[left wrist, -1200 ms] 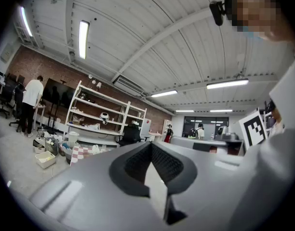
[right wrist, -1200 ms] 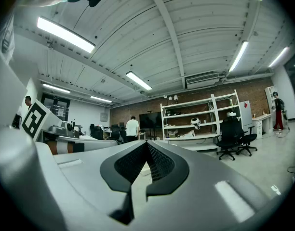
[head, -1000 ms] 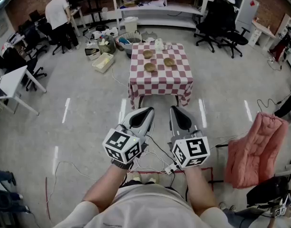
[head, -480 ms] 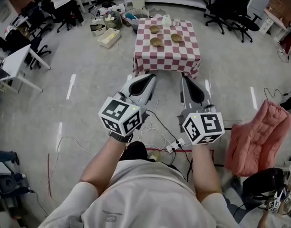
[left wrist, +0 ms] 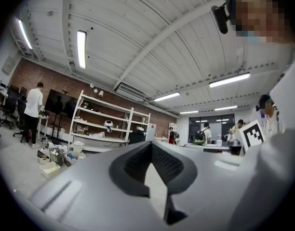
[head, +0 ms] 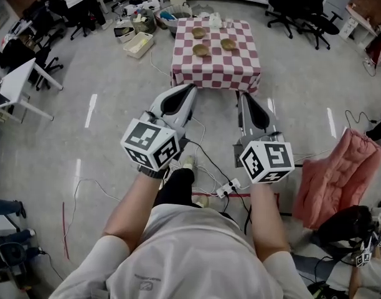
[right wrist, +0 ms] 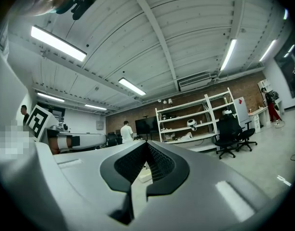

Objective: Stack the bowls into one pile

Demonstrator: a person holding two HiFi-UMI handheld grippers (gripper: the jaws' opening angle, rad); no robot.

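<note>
Three brown bowls stand apart on a table with a red-and-white checked cloth (head: 215, 67) far ahead in the head view: one at the back left (head: 198, 32), one in front of it (head: 201, 50), one to the right (head: 227, 43). My left gripper (head: 181, 91) and right gripper (head: 243, 97) are held side by side in front of me, well short of the table and tilted upward. Both are shut with nothing between the jaws. The left gripper (left wrist: 151, 147) and right gripper (right wrist: 146, 147) views show only ceiling, shelves and people, no bowls.
Bins and a tray (head: 138, 43) sit on the floor left of the table. A white desk (head: 16, 86) is at far left, office chairs (head: 302, 11) at top right, and a pink padded chair (head: 333, 179) at right. Cables and a power strip (head: 226, 189) lie by my feet.
The view has shifted closer to the table, and a leg now shows stepping forward. Both grippers stay shut and have kept their side-by-side pose, a little higher in the frame.
</note>
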